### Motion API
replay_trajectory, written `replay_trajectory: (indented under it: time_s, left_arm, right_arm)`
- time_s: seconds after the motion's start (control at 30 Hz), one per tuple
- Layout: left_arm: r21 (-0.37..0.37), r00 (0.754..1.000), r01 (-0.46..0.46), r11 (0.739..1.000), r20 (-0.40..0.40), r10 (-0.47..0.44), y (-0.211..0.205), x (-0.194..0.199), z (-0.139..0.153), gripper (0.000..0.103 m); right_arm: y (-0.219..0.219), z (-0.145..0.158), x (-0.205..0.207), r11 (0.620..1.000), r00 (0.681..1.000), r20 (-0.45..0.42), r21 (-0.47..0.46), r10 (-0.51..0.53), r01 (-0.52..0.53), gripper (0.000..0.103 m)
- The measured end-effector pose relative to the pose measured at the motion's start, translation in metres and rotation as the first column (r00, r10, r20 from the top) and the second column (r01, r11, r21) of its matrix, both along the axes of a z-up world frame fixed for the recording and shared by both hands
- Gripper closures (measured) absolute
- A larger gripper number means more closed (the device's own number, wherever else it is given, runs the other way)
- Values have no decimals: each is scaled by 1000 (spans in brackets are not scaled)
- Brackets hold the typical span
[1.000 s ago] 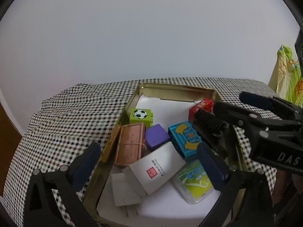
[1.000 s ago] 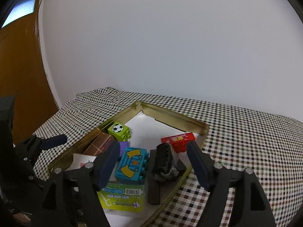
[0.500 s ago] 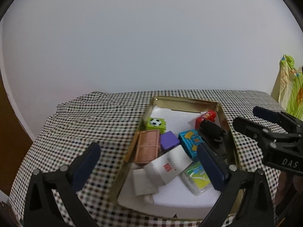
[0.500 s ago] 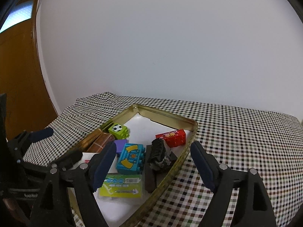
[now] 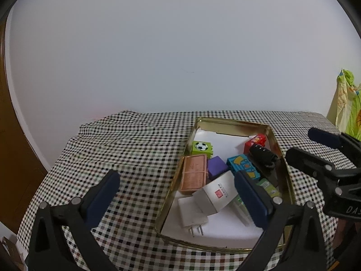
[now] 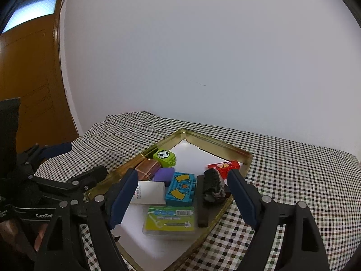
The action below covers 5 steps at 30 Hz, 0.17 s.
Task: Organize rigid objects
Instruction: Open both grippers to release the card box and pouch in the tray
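Left wrist view: the shallow gold metal tray (image 5: 233, 123) on the checked tablecloth (image 5: 126, 149), toward its right edge, holds toy blocks; left gripper (image 5: 176, 188) wide open, empty.

Right wrist view: right gripper (image 6: 182, 188) gapes, holding nothing, angled down over the tray's near corner

- The tin (image 5: 234, 122) sits on the counter (image 5: 126, 149), towards its right side, near the wall (image 5: 180, 45).
- In the tin, the ball block (image 5: 201, 147) lies at the back left and the plug (image 5: 191, 214) at the front.
- The card box (image 5: 217, 194) leans on the plug.
- The door (image 6: 27, 79) stands left of the counter.
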State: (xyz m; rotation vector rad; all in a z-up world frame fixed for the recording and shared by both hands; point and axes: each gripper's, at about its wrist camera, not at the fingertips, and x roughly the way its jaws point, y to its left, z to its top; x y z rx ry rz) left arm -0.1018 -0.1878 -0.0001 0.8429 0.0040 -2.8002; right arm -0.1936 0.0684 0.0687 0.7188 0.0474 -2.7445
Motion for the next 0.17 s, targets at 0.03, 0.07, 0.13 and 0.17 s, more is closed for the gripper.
replay_trajectory:
  time_s: [0.03,0.07,0.13,0.17]
  left_arm:
    - [-2,1000,0,1000,-2,0,0,1,0,0]
    - [-5,1000,-1,1000,-4,1,0,2,0,0]
    - [-6,1000,-2,1000,-7,2,0,2,0,0]
    - [-2,1000,-3,1000,-7,3,0,2,0,0]
  right_arm:
    - [-1,0,0,1000,1000,0,0,1,-1,20]
    - [-1,-1,0,1000,1000,1,0,2,-2,20]
    - [-1,-2,0,1000,1000,5,-3,3,-3,20]
    - [0,-2,0,1000,1000,6,-4,3,-3,20]
